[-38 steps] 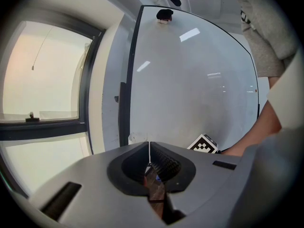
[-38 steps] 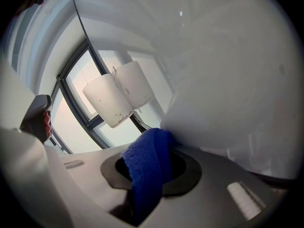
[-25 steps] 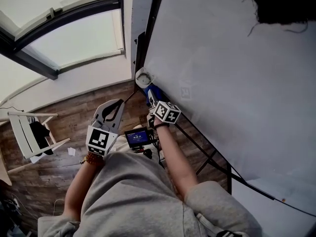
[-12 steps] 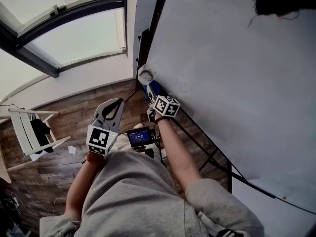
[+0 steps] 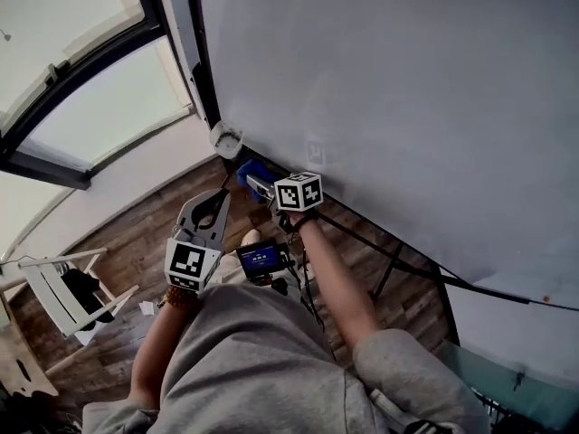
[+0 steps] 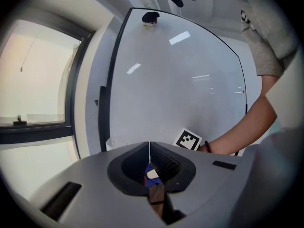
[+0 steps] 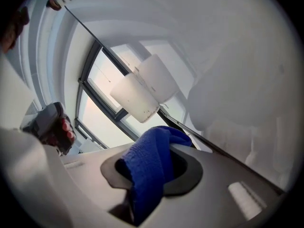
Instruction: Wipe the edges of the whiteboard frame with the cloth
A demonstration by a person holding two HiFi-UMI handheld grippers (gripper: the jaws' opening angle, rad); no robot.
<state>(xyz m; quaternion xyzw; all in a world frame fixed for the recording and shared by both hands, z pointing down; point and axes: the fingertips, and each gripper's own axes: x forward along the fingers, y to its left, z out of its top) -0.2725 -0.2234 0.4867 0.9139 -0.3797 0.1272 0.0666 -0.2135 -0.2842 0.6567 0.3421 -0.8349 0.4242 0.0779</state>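
Blue cloth, bunched and clamped between the right gripper's jaws beside the whiteboard frame's lower edge, contact there unclear and largely hidden overhead by the marker cube; left gripper closed, empty, apart.

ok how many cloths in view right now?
1: the blue cloth, clamped in the right gripper at the lower edge of the whiteboard frame. None elsewhere, though the person hides some floor.
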